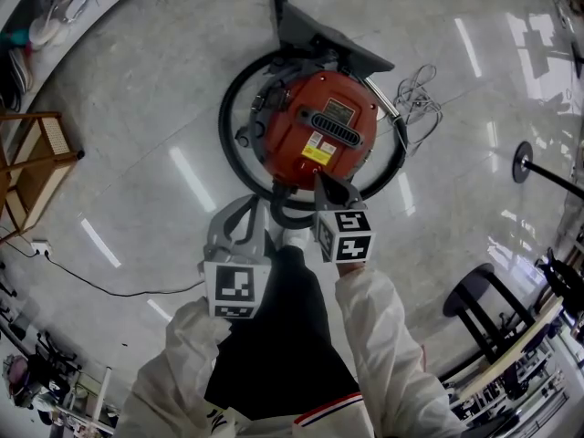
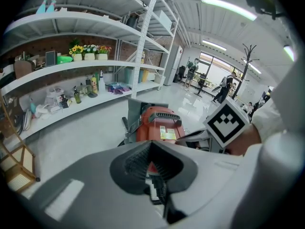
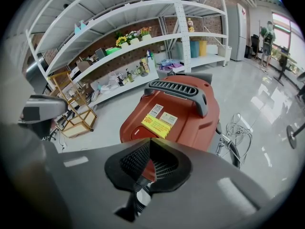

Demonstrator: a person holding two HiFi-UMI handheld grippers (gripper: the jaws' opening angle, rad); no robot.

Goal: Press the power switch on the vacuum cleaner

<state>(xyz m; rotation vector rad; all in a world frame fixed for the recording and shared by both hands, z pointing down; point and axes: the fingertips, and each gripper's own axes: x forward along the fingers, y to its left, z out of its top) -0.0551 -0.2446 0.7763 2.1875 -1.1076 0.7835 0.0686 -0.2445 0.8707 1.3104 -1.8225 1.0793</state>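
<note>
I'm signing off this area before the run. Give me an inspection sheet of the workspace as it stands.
Surface: glossy pale floor.
Job's things: red vacuum standing on the floor, hose looped around it.
Clutter: wooden rack at left, stool and stand base at right, all apart from the vacuum.
Grippers: left gripper shut, empty, short of the vacuum; right gripper shut, empty, tip over the vacuum's near edge, contact unclear.
Cables: cord bundle beside the vacuum; black cable across the floor at left.
Surroundings: stocked shelves along a wall.
</note>
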